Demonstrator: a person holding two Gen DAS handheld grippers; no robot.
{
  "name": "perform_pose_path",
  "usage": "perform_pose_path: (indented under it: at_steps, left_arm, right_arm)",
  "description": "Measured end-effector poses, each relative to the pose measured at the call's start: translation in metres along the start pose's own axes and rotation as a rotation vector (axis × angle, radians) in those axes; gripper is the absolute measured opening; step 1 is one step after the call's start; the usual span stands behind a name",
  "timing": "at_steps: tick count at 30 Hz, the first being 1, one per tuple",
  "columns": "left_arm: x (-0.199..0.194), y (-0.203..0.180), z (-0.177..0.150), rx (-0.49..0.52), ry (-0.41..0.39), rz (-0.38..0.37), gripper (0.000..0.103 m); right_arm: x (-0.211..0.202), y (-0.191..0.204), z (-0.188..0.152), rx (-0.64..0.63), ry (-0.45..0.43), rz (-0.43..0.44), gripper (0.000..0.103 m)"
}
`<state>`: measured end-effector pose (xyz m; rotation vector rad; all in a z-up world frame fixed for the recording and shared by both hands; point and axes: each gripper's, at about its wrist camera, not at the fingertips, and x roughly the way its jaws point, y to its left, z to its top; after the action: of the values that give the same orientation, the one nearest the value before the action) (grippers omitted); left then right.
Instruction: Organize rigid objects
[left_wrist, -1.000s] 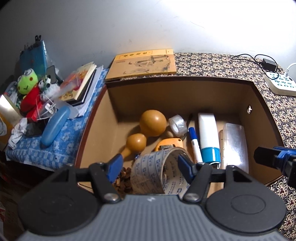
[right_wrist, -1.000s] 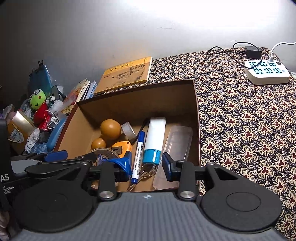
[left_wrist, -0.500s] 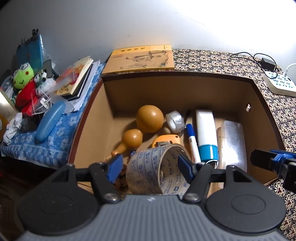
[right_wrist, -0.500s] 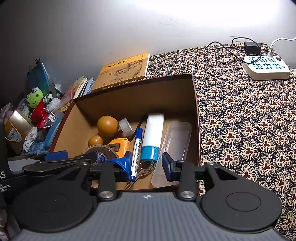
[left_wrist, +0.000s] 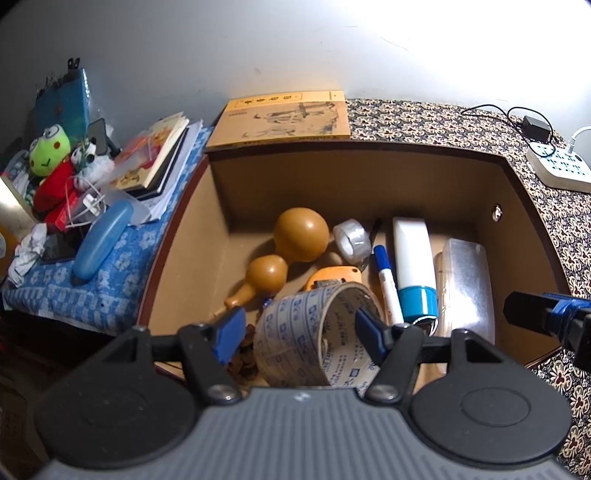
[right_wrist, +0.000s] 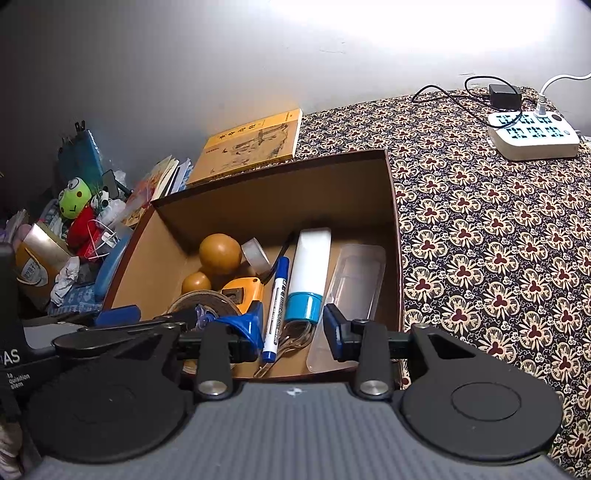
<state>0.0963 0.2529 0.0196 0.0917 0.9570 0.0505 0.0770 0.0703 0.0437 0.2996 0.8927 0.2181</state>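
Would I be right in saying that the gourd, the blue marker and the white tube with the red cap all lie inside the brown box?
Nearly: the white tube has a blue cap, not red, as the left wrist view shows. The gourd and blue marker do lie inside the brown box with it.

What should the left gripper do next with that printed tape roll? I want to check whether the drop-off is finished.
Probably lift the left gripper straight up. Its jaws stand open either side of the printed tape roll, which seems to sit inside the cardboard box, near the front beside the orange tape measure, so it looks already released.
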Motion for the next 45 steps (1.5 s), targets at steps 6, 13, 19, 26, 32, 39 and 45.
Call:
perform_pose_path:
  at_steps: [6, 13, 19, 26, 32, 39, 45]
  left_arm:
    - [-0.003, 0.003, 0.002, -0.008, -0.014, 0.015, 0.067]
    - [-0.005, 0.006, 0.003, -0.010, -0.017, 0.016, 0.067]
    - [-0.005, 0.006, 0.002, -0.009, -0.018, 0.014, 0.067]
    - [-0.002, 0.004, 0.000, 0.000, -0.012, 0.014, 0.067]
    - [0.001, 0.005, 0.000, 0.001, -0.003, 0.012, 0.067]
    - [0.005, 0.004, 0.000, -0.001, 0.003, 0.012, 0.067]
    - [0.007, 0.005, -0.001, -0.004, -0.001, 0.015, 0.067]
  right_arm:
    - [-0.004, 0.004, 0.001, -0.023, -0.036, 0.002, 0.019]
    - [-0.004, 0.007, 0.003, -0.040, -0.057, -0.003, 0.018]
    - [-0.002, 0.005, 0.002, -0.039, -0.045, 0.002, 0.018]
    - [-0.001, 0.005, 0.000, -0.046, -0.038, 0.000, 0.018]
    - [0.002, 0.002, 0.000, -0.035, -0.024, -0.002, 0.018]
    - [0.007, 0.000, 0.000, -0.029, -0.010, -0.005, 0.018]
    - [0.011, 0.002, 0.001, -0.044, -0.017, -0.029, 0.018]
